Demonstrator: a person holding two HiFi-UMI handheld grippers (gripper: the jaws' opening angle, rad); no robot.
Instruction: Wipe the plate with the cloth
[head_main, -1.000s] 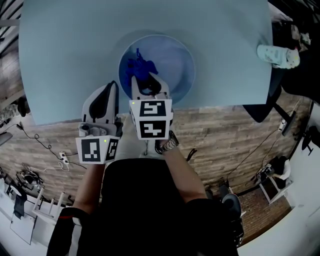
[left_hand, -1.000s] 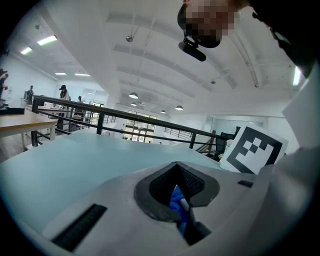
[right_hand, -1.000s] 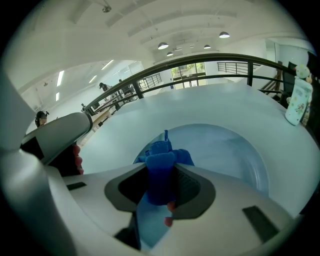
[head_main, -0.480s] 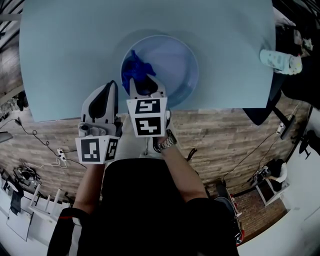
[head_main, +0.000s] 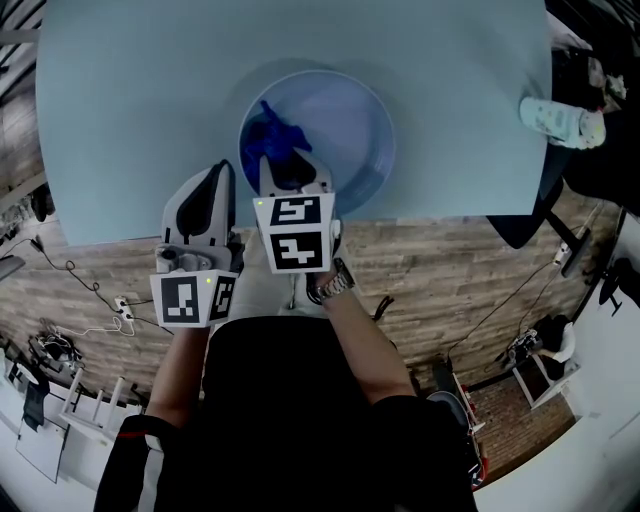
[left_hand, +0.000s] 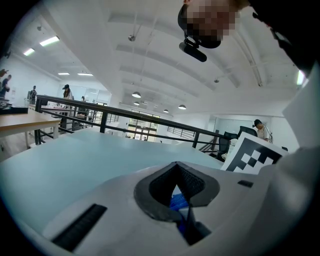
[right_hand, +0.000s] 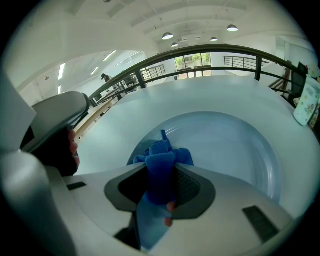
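Cloth (head_main: 272, 135) first, from the head view: blue, bunched, lying on the left part of the plate (head_main: 350, 125) on the table (head_main: 130, 110), pinched by the right gripper (head_main: 288, 168); left gripper (head_main: 220, 178) just beside the plate's rim.

From the left gripper view: jaws together on nothing.

From the right gripper view: clamped on a thick fold of cloth, plate beneath.

Likely soft, light, floppy; best gripped by a fat bunch. Plate probably rigid and slick, apt to slide under pressure.
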